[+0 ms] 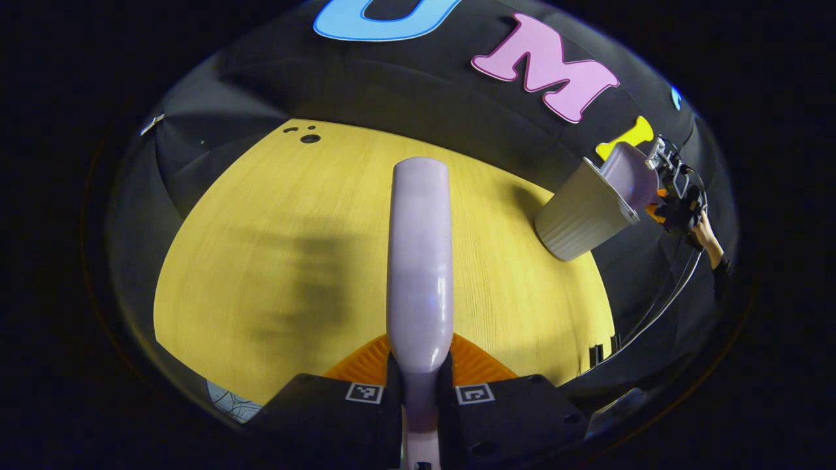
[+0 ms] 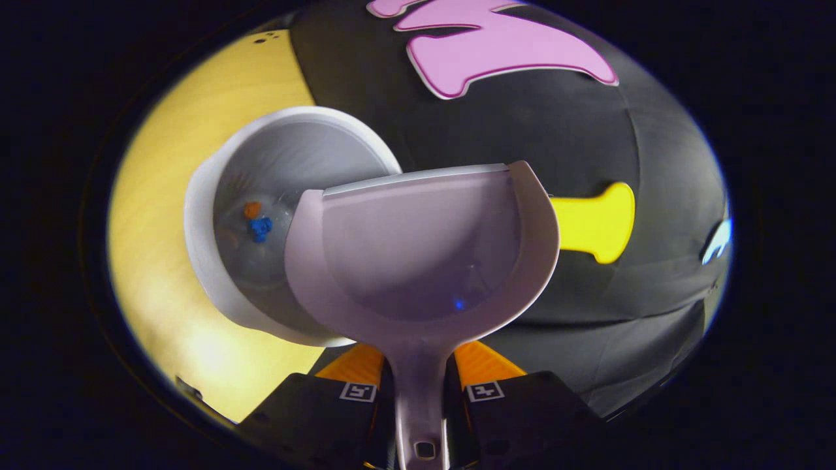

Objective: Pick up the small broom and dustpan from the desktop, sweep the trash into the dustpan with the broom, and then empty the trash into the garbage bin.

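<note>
My left gripper (image 1: 419, 365) is shut on the lilac small broom (image 1: 420, 261), which points forward above the yellow desktop (image 1: 274, 261). At the far right the pale ribbed garbage bin (image 1: 581, 215) stands on the desktop's edge, with the lilac dustpan (image 1: 630, 175) tipped over its mouth, held by the right gripper (image 1: 676, 183). In the right gripper view my right gripper (image 2: 418, 372) is shut on the handle of the dustpan (image 2: 424, 248). Its scoop looks bare and hangs partly over the bin (image 2: 196, 215). Orange and blue bits of trash (image 2: 258, 222) lie at the bin's bottom.
A gloved hand (image 1: 682, 215) and trailing cables sit behind the bin at the right. Small dark holes (image 1: 309, 138) mark the desktop's far left corner. The black cloth wall rises behind the desktop (image 2: 150, 196) and close beside the bin.
</note>
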`<action>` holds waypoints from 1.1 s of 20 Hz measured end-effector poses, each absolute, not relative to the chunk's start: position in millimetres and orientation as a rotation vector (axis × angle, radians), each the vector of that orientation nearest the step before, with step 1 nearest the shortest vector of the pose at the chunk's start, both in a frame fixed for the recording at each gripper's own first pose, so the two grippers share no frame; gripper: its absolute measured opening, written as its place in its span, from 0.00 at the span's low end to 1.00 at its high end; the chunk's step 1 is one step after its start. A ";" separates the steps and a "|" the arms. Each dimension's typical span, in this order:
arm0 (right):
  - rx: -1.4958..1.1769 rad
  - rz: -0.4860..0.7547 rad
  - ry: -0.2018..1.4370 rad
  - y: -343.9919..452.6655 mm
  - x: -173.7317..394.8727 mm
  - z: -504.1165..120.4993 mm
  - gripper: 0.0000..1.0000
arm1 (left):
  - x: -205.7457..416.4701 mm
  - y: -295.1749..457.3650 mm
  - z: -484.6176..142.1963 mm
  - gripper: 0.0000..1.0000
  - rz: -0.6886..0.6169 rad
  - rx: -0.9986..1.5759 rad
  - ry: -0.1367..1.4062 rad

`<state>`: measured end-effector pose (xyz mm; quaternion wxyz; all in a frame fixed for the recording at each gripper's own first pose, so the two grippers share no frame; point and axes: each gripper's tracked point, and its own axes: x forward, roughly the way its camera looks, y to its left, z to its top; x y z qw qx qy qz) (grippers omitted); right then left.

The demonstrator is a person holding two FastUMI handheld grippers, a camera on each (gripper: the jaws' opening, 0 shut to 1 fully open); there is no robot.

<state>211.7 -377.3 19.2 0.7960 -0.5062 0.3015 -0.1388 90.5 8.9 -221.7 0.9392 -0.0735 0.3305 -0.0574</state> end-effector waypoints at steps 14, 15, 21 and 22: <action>-0.316 -0.208 0.439 -343.3 197.8 72.0 0.35 | 59.1 36.7 -197.0 0.27 -0.041 -0.134 0.548; -0.274 -0.169 0.434 -336.8 199.0 73.5 0.35 | 57.1 36.6 -198.5 0.27 -0.040 -0.127 0.540; -0.095 0.066 0.478 -307.5 221.6 42.5 0.31 | 49.4 36.0 -207.1 0.27 -0.037 -0.098 0.520; -0.081 0.095 0.485 -308.7 222.4 42.9 0.35 | 48.6 36.1 -210.4 0.25 -0.032 -0.096 0.522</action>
